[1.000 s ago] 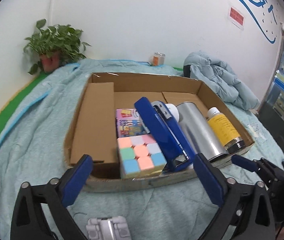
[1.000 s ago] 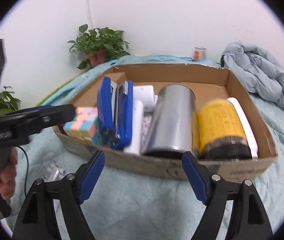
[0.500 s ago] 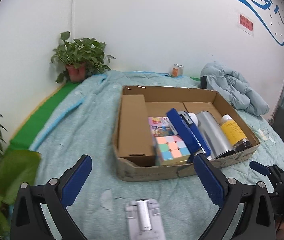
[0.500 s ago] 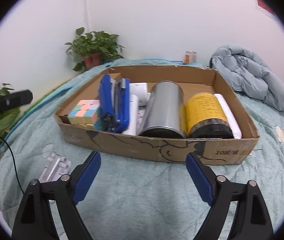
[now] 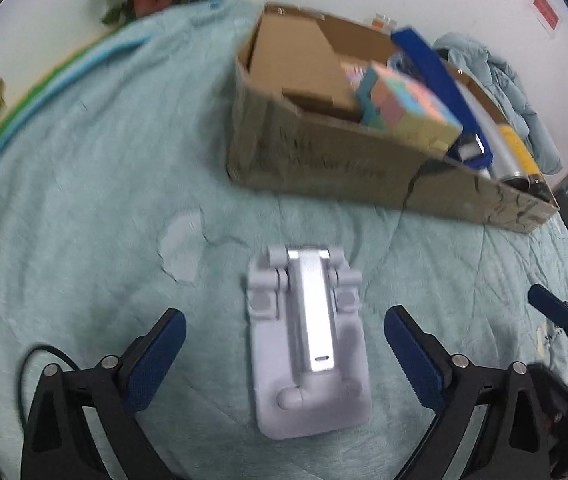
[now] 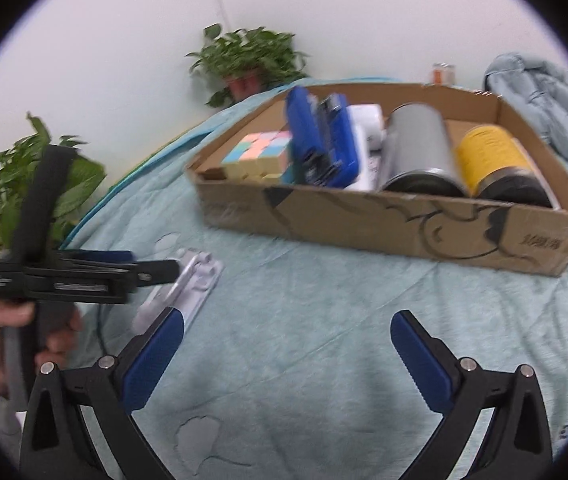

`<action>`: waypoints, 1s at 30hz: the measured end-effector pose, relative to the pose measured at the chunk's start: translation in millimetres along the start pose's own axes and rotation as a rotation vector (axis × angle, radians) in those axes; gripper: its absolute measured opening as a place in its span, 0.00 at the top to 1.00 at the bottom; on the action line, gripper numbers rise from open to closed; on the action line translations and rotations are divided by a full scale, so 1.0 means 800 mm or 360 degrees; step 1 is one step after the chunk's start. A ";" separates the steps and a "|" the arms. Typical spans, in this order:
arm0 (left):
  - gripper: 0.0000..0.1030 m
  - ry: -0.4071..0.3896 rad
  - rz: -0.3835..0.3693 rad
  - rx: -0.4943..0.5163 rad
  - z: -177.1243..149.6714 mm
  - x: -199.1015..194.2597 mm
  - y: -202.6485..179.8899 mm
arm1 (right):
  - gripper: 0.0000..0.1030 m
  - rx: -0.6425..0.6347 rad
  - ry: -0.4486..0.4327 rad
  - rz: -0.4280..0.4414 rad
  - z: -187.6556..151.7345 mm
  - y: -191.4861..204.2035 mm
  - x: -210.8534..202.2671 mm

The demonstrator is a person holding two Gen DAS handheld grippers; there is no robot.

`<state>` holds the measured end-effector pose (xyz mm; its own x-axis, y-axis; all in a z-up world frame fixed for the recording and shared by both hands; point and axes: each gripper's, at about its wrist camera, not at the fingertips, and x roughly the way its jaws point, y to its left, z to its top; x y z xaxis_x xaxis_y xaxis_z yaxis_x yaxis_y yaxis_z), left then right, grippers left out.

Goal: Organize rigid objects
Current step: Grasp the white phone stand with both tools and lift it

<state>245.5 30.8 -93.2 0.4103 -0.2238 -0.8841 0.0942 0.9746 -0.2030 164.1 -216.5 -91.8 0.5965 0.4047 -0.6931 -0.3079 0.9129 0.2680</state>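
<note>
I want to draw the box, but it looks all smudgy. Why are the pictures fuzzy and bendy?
Left wrist view: motion blur smears the cardboard box and the puzzle cube; the grey folding stand between the open left gripper is clearer. Right wrist view: softer blur, and the stapler is streaked. Both views: the fisheye lens curves the edges and leaves dark corners.
</note>
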 end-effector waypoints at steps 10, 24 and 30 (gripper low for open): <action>0.17 0.0049 -0.0163 0.0026 -0.016 0.011 -0.032 | 0.00 -0.0069 0.0103 0.0181 -0.022 0.023 0.016; 0.17 0.0209 -0.0670 0.0015 -0.005 0.035 -0.115 | 0.00 -0.0023 0.0098 0.0072 -0.040 -0.009 -0.001; 0.18 0.0170 -0.0696 -0.0079 -0.005 0.036 -0.098 | 0.00 -0.0066 0.0138 0.0042 -0.039 -0.011 0.011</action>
<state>246.2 -52.0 -104.4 0.2453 -0.6157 -0.7488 0.1929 0.7880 -0.5847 148.9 -222.8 -121.4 0.5221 0.4210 -0.7417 -0.3542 0.8982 0.2605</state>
